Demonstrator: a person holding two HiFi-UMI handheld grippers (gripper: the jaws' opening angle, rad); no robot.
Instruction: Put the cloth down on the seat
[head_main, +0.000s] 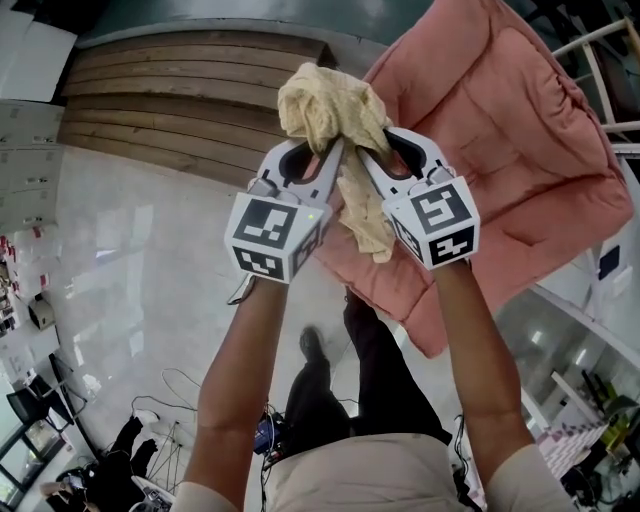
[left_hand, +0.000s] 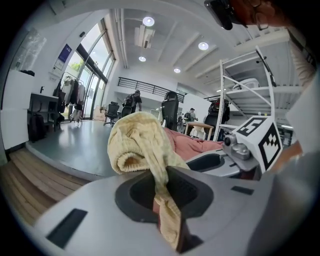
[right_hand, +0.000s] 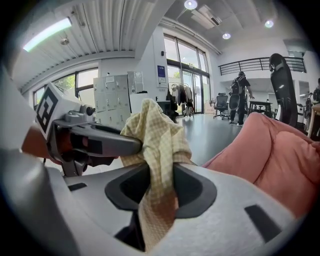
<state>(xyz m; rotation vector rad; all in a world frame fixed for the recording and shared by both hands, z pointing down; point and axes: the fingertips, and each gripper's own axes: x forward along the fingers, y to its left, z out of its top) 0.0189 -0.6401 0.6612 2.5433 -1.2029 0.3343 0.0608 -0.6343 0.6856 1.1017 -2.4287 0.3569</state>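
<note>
A: Status on left claw (left_hand: 162, 185)?
B: Clamped on the yellow cloth (left_hand: 142, 145). Narrow gap, fabric pinched through it and bunched up past the tips.
A: Right claw (right_hand: 160, 187)?
B: Also gripping the cloth. Gap a bit wider than on the left, filled edge to edge with fabric, pressed on both sides.
A: Cloth position versus the pink seat cushion (head_main: 520, 150)?
B: Held up in the air, clear of the cushion. In the head view, overlapping the cushion's left edge. Bunched at the top, loose tail hanging down between both claws.
A: Claw layout?
B: Side by side at the cushion's left edge, tips nearly meeting at the bunch. Marker cubes toward the person, forearms (head_main: 240, 390) reaching in from below.
A: Anything else near the cushion?
B: Wooden steps (head_main: 190, 90) to its left, glossy floor (head_main: 130, 260) below those. White rack (head_main: 600, 60) at its right edge.
</note>
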